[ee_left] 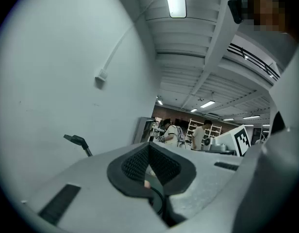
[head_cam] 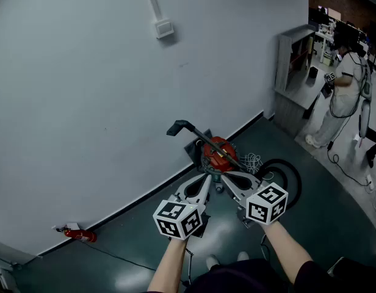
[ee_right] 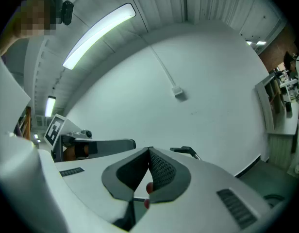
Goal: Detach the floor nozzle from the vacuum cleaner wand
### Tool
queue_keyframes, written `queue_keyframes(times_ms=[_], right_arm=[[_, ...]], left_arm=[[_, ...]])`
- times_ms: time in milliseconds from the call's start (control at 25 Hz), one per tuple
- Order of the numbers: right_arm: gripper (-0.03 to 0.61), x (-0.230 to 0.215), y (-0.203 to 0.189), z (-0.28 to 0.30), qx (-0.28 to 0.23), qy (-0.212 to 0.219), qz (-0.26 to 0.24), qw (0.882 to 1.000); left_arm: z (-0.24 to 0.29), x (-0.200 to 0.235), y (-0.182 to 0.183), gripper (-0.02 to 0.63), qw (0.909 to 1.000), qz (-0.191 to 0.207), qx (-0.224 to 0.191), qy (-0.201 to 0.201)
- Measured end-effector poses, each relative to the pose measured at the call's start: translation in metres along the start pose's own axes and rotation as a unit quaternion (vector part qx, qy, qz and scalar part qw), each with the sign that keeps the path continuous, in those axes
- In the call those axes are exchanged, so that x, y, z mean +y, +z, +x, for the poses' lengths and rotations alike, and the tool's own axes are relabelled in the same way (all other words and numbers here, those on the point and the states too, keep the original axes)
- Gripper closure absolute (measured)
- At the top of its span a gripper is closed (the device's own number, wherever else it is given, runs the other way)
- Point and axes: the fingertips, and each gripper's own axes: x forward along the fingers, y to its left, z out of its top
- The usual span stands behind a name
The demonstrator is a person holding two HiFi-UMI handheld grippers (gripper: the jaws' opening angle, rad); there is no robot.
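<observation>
A red canister vacuum cleaner point(head_cam: 218, 153) sits on the dark floor by the wall. Its thin wand point(head_cam: 203, 138) slants up to the left and ends in a black floor nozzle point(head_cam: 179, 128). That nozzle also shows in the left gripper view point(ee_left: 77, 141) and in the right gripper view point(ee_right: 184, 150). My left gripper point(head_cam: 206, 179) and right gripper point(head_cam: 229, 177) hover side by side just short of the vacuum, touching nothing. The left gripper point(ee_left: 149, 146) is shut with nothing in it. The right gripper point(ee_right: 149, 150) is shut and empty too.
A black hose point(head_cam: 288, 177) loops on the floor right of the vacuum, beside a tangle of white cable point(head_cam: 253, 162). A red fire extinguisher point(head_cam: 79, 234) lies by the wall at left. A grey cabinet point(head_cam: 293, 72) and a standing person point(head_cam: 345, 87) are at the right.
</observation>
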Motion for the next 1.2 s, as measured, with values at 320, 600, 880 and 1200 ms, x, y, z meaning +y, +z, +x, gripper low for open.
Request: queue_keyframes(times_ms=[320,600,880,1200], right_arm=[[0.56,-0.015,0.003,-0.004,-0.001,-0.003,0.001,1.0],[0.56,-0.025,0.0,-0.016,0.001,0.01,0.007,1.0],[0.56,-0.039,0.001,-0.033,0.007,0.026,0.016,1.0],[0.56,-0.058,0.0,-0.046,0.012,0.04,0.029,0.999]], left_arm=[[0.014,-0.001,-0.007,0.611,0.9999,-0.008,0.006,-0.001],[0.025,-0.01,-0.015,0.611,0.9998,-0.016,0.014,0.003],[0.034,-0.02,-0.02,0.611,0.9993,-0.033,0.013,0.015],[0.048,-0.03,-0.024,0.611,0.9989,-0.025,0.019,0.035]])
